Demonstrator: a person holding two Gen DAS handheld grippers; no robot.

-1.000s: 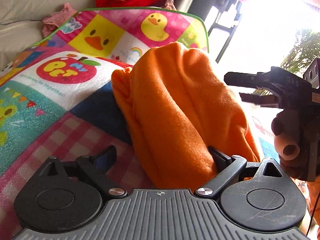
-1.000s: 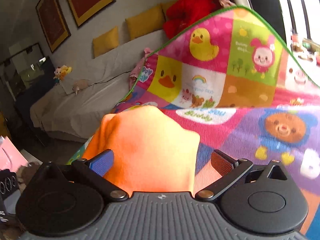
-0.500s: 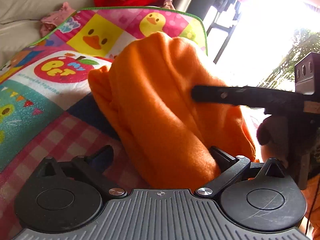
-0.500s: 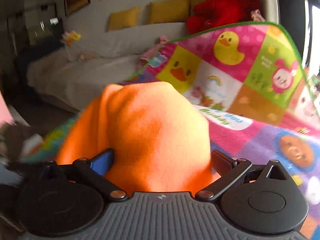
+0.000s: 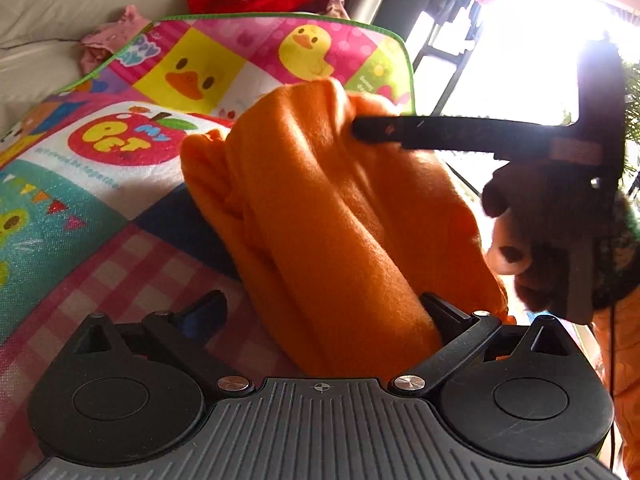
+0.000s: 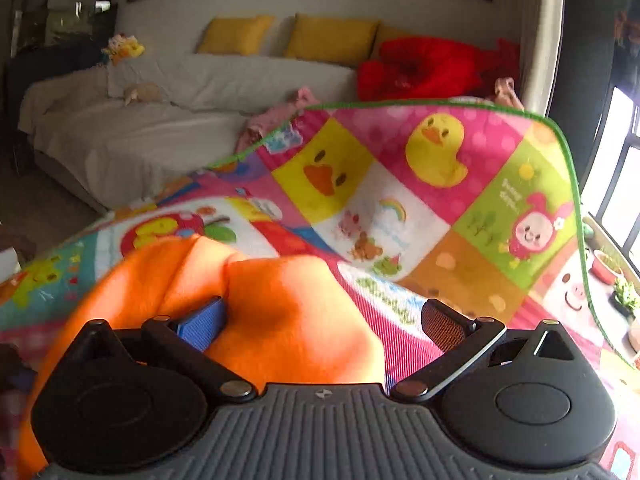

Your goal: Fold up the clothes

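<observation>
Orange cloth bunched in thick rolls on the play mat, lying between both tongs — layered over itself, not yet a flat, squared fold. Left tongs spread wide, cloth against the right finger only; right tongs also wide, gripping nothing — smoothing and squaring look left to do.

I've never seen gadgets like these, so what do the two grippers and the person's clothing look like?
Both grippers are black plastic with a ribbed grey base and two round discs. The right gripper has one blue pad and one orange pad. An orange sleeve shows at the edge.
</observation>
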